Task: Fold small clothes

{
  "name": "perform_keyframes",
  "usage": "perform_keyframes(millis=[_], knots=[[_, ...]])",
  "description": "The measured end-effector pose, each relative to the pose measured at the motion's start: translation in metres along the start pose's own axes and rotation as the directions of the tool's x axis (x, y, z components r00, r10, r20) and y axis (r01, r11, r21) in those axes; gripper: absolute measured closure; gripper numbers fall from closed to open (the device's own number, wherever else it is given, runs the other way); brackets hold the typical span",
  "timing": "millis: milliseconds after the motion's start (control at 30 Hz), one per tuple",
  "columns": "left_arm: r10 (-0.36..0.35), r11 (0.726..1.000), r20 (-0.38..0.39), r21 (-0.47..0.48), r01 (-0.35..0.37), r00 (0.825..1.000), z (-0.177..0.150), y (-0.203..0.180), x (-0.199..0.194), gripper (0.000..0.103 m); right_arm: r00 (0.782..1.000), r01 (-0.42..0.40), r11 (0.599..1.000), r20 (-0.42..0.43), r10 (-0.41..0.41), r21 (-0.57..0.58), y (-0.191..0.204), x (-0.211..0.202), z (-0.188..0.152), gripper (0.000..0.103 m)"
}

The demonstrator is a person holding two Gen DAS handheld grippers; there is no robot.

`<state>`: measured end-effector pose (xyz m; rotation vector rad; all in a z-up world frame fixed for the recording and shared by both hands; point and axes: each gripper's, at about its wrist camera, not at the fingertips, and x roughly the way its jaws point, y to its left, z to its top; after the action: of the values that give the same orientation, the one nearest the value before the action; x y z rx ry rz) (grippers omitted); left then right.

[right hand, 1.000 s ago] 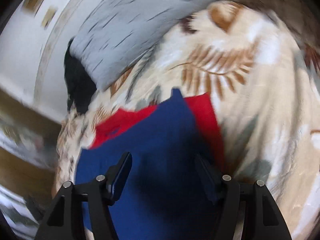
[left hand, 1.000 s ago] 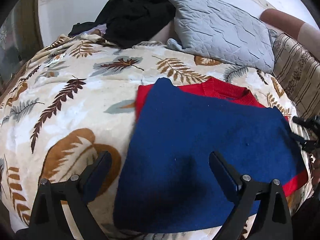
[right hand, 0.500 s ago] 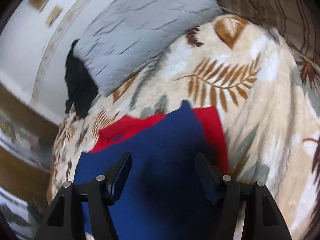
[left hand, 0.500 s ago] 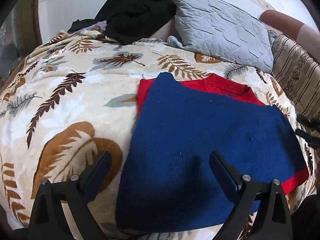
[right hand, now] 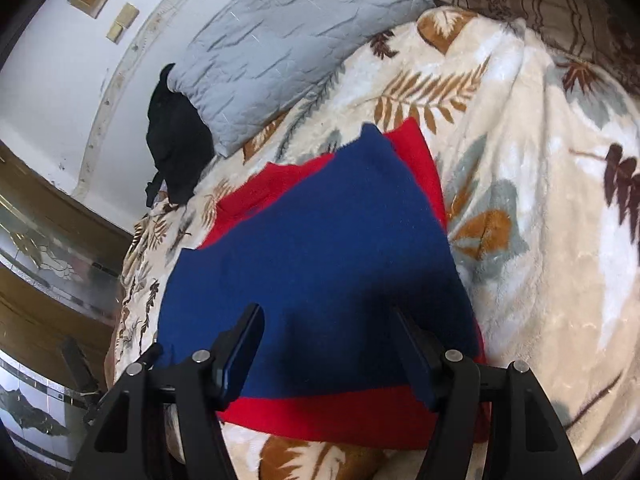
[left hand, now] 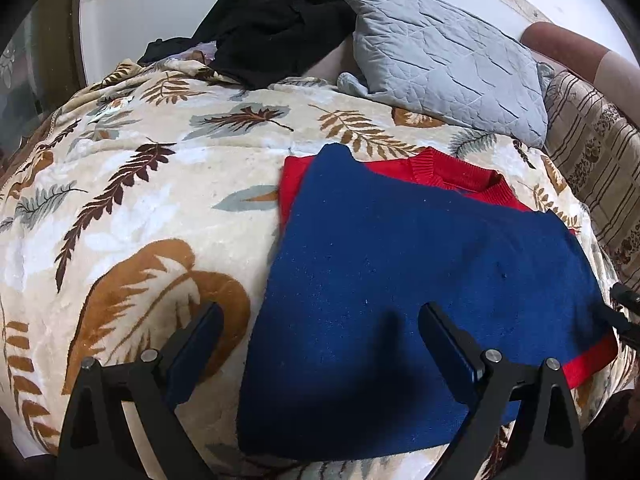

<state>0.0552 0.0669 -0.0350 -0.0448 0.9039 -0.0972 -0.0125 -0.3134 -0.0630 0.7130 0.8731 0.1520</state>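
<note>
A small blue and red sweater [left hand: 400, 280] lies flat on the leaf-print blanket [left hand: 140, 200], its blue side up, with a red collar at the far end and a red hem near me. My left gripper [left hand: 320, 340] hovers open over the sweater's near left edge, nothing between its fingers. In the right wrist view the same sweater [right hand: 320, 260] fills the middle. My right gripper [right hand: 328, 340] stands open above its red hem [right hand: 340, 412], holding nothing. The tips of the right gripper [left hand: 624, 312] show at the left view's right edge.
A grey quilted pillow [left hand: 448, 64] and a heap of black clothing [left hand: 276, 24] lie at the head of the bed against a white wall. A striped cushion [left hand: 592, 184] is at the right. Wooden panelling and tiled floor [right hand: 36, 360] lie beyond the bed's edge.
The right gripper has pulled back toward the sweater's hem, so the red hem now shows under its fingers. The left gripper has stayed almost where it was. Both stay open.
</note>
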Motion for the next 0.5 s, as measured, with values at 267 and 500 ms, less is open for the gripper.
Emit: perform_keyframes(millis=[267,500], knots=[[-0.003,1.0,0.041,-0.002,0.003,0.999,0.003,-0.001,-0.006,0.005,0.999,-0.018,0.998,0.034,0.016,0.059,-0.013,-0.015,-0.01,0.033],[-0.036,0.998,0.031,0.046,0.035,0.999,0.004,-0.029,-0.007,0.005,0.992,-0.12,0.959,-0.007,0.126,0.258,-0.033,-0.027,-0.067,0.033]])
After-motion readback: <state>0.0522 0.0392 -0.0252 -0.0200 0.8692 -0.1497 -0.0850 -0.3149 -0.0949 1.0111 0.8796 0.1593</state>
